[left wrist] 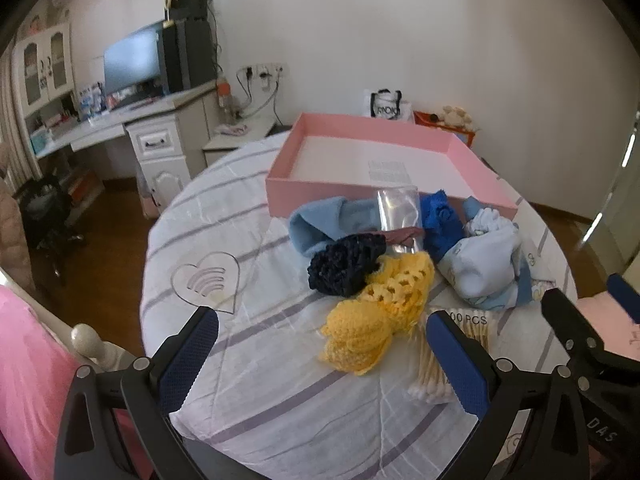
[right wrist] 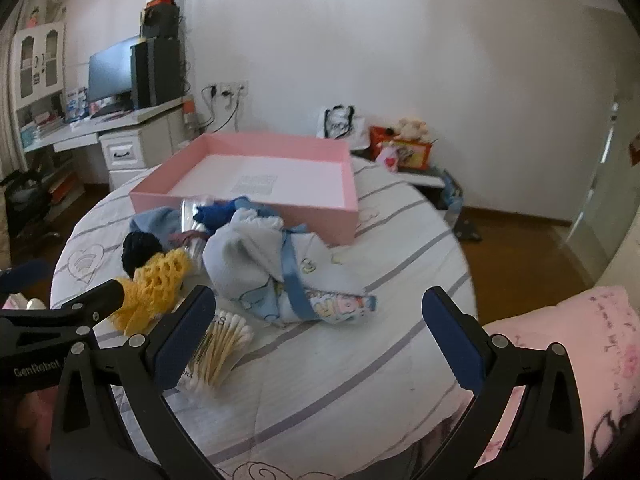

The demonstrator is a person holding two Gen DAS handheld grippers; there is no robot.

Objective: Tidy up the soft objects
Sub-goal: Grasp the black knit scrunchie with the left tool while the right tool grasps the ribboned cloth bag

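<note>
From the left wrist, the left gripper (left wrist: pixel 322 354) is hanging spread wide and holding nothing above the bed (left wrist: pixel 248 400), with bare striped sheet lying in front of its left finger. The yellow knit (left wrist: pixel 380 316) is sitting between the fingers, touching the dark knit (left wrist: pixel 344 266). The pink box (left wrist: pixel 280 190) is standing just behind the pile. The swab pack (left wrist: pixel 464 336) is showing "PCS". From the right wrist, the right gripper (right wrist: pixel 320 338) is spread wide too, holding nothing. The blue clothes (right wrist: pixel 260 276) are lying near it, and the bed (right wrist: pixel 400 320) is dropping off at the right.
</note>
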